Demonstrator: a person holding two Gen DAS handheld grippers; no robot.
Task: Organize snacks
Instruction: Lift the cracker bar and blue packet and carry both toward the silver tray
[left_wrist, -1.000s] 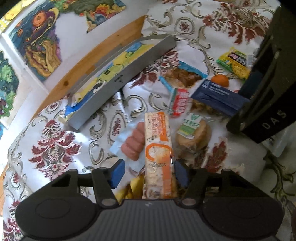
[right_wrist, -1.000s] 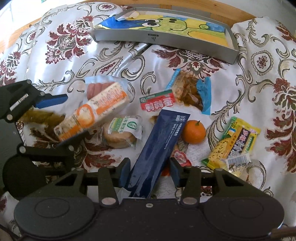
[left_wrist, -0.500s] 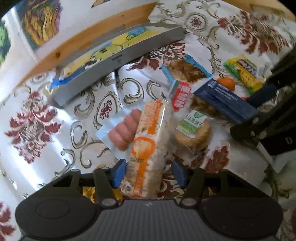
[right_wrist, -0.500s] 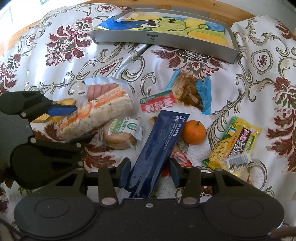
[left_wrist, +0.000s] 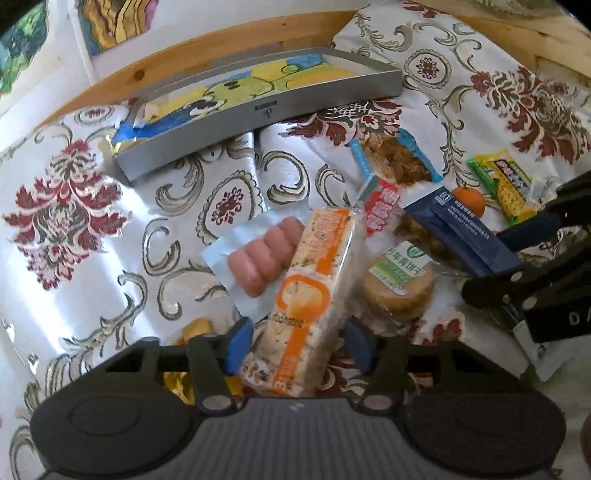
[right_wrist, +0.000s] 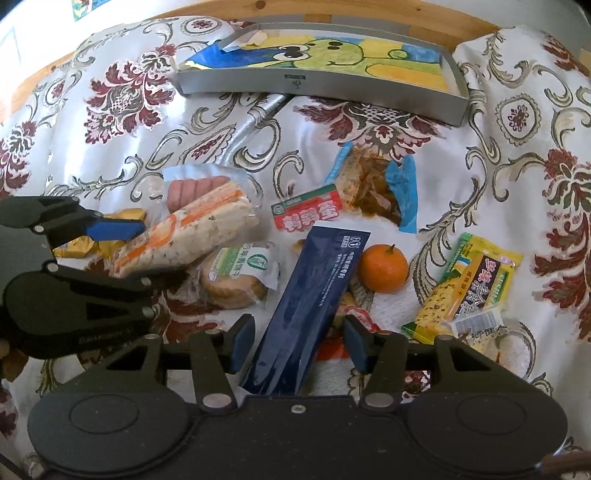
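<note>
barely started tbh. grey tray (right_wrist: 321, 83) at far end of table (right_wrist: 110, 155) has no snacks in it, only cartoon paper liner. your left tool (left_wrist: 295, 343) straddles orange cracker pack (left_wrist: 306, 295), jaws spread, pads not quite touching it, pack looks tilted up off sausage pack (left_wrist: 258, 258). your right tool (right_wrist: 297, 341) also spread, around dark blue pouch (right_wrist: 314, 299), not clamped. mandarin (right_wrist: 384, 269), round biscuit (right_wrist: 236, 277), corn pack (right_wrist: 469, 288), red packet (right_wrist: 306, 218) all loose on cloth. basically everything left to move
</note>
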